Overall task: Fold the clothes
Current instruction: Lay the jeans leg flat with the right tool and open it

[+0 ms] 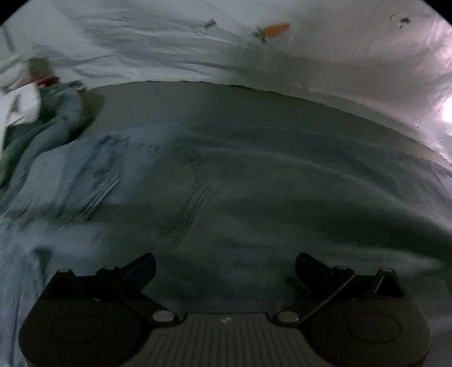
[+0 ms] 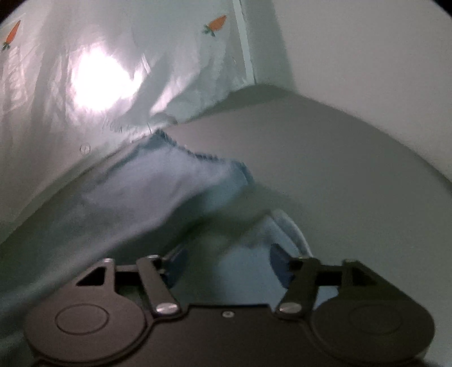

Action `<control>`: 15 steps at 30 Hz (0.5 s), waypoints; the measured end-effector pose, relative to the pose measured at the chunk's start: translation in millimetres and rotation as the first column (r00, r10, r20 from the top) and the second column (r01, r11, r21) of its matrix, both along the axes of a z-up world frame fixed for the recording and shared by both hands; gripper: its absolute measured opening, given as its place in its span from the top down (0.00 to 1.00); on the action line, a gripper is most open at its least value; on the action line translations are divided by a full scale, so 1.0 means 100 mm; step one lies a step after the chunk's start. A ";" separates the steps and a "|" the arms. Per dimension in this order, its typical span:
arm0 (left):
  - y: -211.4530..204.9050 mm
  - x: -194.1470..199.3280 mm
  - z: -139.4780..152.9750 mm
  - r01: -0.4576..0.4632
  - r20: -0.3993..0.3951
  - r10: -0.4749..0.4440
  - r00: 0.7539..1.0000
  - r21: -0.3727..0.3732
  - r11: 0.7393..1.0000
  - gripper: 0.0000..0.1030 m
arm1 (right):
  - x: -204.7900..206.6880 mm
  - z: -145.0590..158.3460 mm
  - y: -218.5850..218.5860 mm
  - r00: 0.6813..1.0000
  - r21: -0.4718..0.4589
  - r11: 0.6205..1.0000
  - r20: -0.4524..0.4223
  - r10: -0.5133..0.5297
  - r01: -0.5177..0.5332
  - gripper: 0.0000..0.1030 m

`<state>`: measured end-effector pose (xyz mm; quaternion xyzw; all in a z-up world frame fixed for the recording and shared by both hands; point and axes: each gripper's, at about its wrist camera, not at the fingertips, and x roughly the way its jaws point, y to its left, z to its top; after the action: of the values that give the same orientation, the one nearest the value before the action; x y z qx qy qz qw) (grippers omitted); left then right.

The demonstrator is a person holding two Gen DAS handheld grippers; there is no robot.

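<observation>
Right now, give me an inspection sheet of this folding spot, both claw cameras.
Surface: grey tabletop, bare at the right.
Job's things: denim garment spread flat; its frayed hem lies near the table's back edge.
Clutter: blurred heap of cloth at the far left.
Grippers: left claw open above the denim, nothing between its jaws; right claw open, with denim below it.
Cables: nothing seen.
Surroundings: white sheet with carrot prints hangs behind the table; plain wall at the right.
</observation>
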<state>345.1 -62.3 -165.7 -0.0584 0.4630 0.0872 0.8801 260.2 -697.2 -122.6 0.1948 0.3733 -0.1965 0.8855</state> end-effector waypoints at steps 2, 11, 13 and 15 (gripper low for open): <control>0.12 -0.12 0.01 -0.028 0.035 0.030 0.999 -0.040 0.999 0.00 | -0.24 -0.06 0.03 1.000 0.012 1.000 -0.010 0.010 -0.010 0.25; 0.75 -1.32 -0.06 -0.288 0.066 0.289 0.955 -0.027 0.957 0.11 | -1.01 -0.33 0.29 0.998 0.082 0.997 -0.067 -0.001 0.007 0.20; 1.01 -1.52 -0.13 -0.393 0.032 0.395 0.918 -0.062 0.917 0.25 | -1.14 -0.35 0.35 0.998 0.088 0.996 -0.061 -0.017 0.023 0.18; 1.27 -1.70 -0.21 -0.494 -0.010 0.495 0.869 -0.095 0.864 0.37 | -1.24 -0.39 0.38 0.998 0.104 0.994 -0.062 -0.033 0.040 0.18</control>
<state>174.7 64.2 -186.6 -0.2174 0.4298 0.2872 0.8280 136.0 -658.9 -162.0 0.2418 0.4061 -0.1985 0.8586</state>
